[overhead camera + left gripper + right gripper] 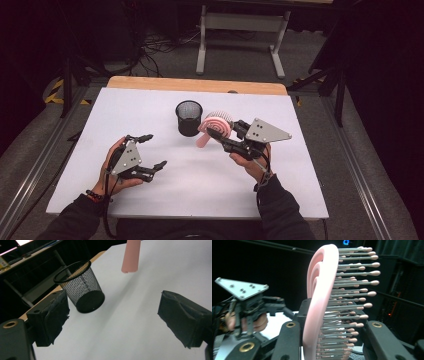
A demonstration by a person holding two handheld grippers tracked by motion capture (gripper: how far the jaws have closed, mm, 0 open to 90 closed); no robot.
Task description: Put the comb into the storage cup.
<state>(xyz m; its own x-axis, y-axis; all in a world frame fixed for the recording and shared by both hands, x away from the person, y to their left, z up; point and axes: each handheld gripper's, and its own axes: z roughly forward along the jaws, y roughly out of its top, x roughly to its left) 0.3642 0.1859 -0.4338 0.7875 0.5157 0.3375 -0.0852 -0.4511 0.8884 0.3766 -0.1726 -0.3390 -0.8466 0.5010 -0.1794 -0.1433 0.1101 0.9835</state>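
Above the white desk (150,200), the right tongs (225,134) clamp a pink hairbrush (216,126) beside the mesh cup (189,118), handle hanging down, ready for dropping in; the left tongs (152,151) gape wide, empty.

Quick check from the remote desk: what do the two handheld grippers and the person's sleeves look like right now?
Both grippers, left gripper and right gripper, are black two-jaw tools, each topped by a grey three-cornered plate with small holes. The jaw pads are black with frayed edges, and brass-coloured fittings sit at the jaw bases. Dark cables trail back. The sleeves are dark; a dark wristband circles the left wrist.
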